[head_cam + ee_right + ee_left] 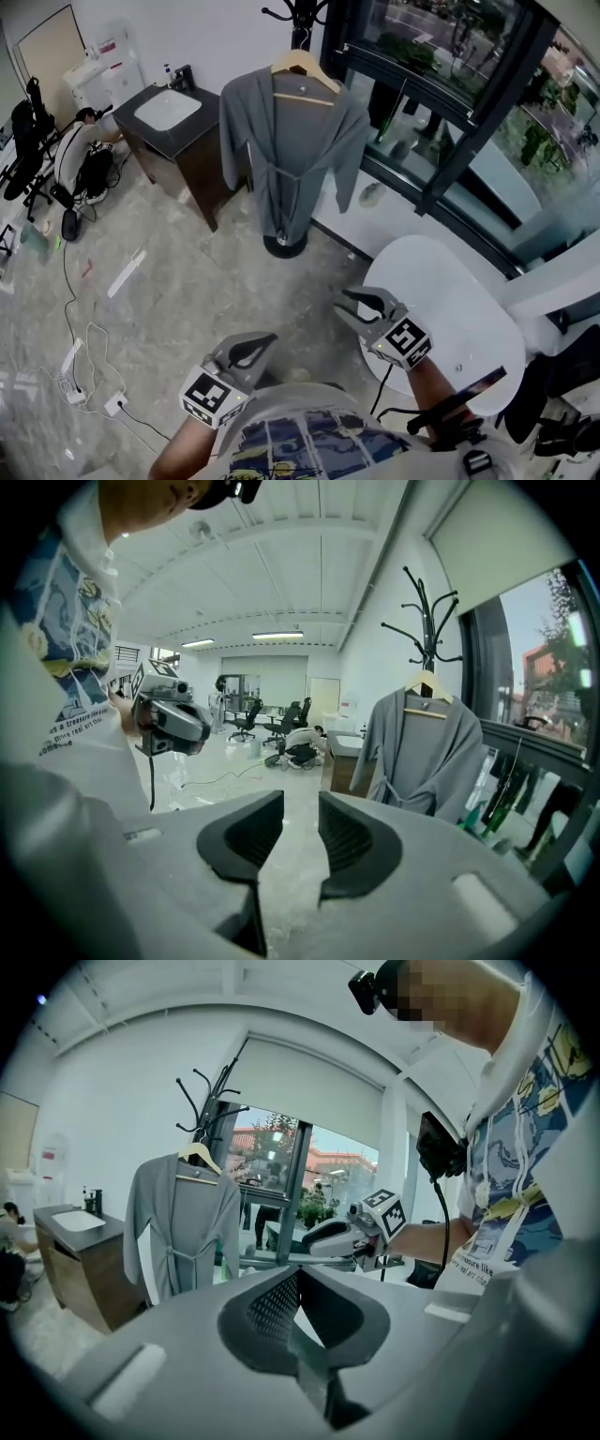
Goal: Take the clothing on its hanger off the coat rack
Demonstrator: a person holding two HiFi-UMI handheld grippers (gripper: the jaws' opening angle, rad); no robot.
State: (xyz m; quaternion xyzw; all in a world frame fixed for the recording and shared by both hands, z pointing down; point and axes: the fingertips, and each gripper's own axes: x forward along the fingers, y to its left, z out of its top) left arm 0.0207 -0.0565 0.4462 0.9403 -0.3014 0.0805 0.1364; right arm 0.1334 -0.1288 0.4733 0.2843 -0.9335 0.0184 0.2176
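Observation:
A grey robe (292, 150) hangs on a wooden hanger (306, 67) from the black coat rack (298, 17), a good way ahead of both grippers. My left gripper (257, 348) is low at the bottom left with its jaws together and nothing in them. My right gripper (362, 301) is near the white table, its jaws apart and empty. The left gripper view has the robe (183, 1227) at left beyond the shut left gripper (298, 1274). In the right gripper view the robe (422, 752) hangs at right beyond the right gripper (300, 808).
A dark vanity cabinet with a white sink (169, 111) stands left of the rack. A round white table (469, 323) is at my right, by the window wall (450, 112). Cables and a power strip (89, 375) lie on the floor. A person (80, 141) crouches far left.

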